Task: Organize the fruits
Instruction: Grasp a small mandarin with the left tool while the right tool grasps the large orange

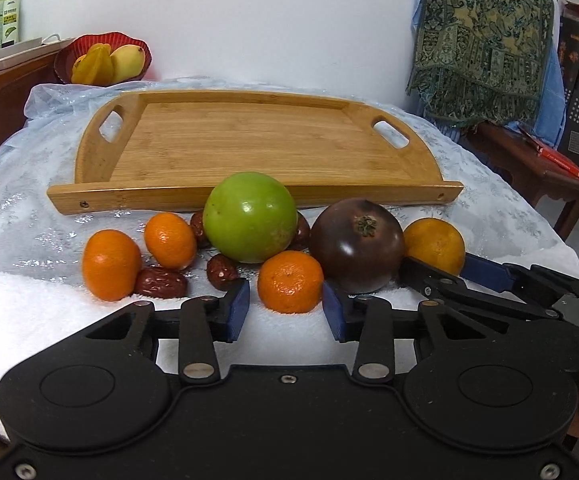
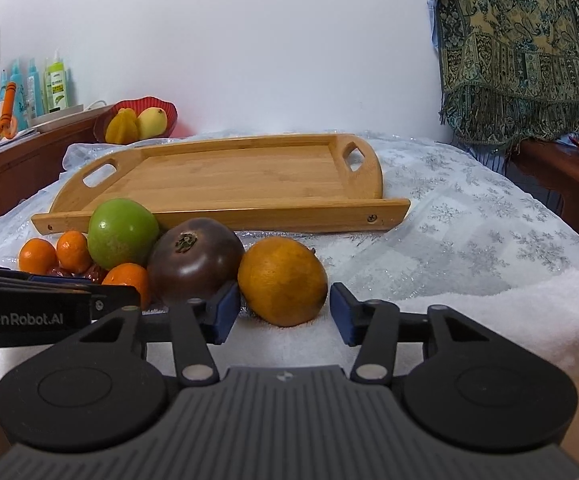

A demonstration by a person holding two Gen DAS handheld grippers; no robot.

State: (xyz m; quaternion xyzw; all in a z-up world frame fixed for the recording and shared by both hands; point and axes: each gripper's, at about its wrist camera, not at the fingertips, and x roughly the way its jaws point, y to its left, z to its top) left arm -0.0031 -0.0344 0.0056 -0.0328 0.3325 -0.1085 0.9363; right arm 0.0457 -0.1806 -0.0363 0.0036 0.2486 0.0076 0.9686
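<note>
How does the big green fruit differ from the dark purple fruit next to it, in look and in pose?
The green fruit has bright, plain green skin; the dark purple fruit is almost brown-black. The dark purple fruit shows a dry calyx on its upper front; the green fruit shows none. The green fruit stands close to the tray; the dark purple fruit lies nearer the grippers. Both are round, glossy and rest on the cloth, outside the tray.
</note>
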